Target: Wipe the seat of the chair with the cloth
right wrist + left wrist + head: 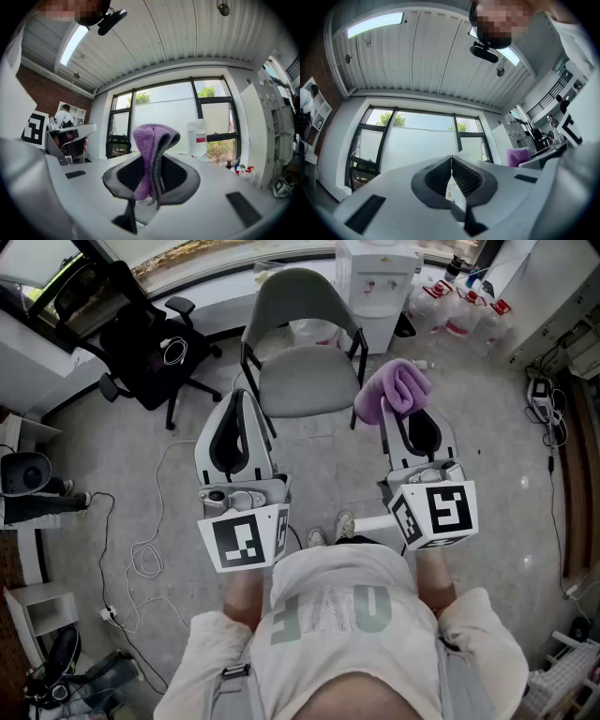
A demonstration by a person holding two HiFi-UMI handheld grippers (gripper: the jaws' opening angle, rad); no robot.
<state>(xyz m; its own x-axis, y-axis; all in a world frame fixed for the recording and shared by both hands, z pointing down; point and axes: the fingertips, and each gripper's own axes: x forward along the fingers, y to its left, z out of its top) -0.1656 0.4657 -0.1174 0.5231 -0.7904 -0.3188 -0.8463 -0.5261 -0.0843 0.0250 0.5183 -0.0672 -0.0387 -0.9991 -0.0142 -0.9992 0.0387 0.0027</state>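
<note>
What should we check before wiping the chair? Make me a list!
1. Purple cloth clamped in the right gripper: ok.
2. Left gripper shut with nothing in it: ok.
3. Grey chair seat in view, nothing lying on it: ok.
4. Cloth touching the seat: not ok; in the head view it is held off to the seat's side.
5. Where the seat is dirty: cannot tell.
</note>
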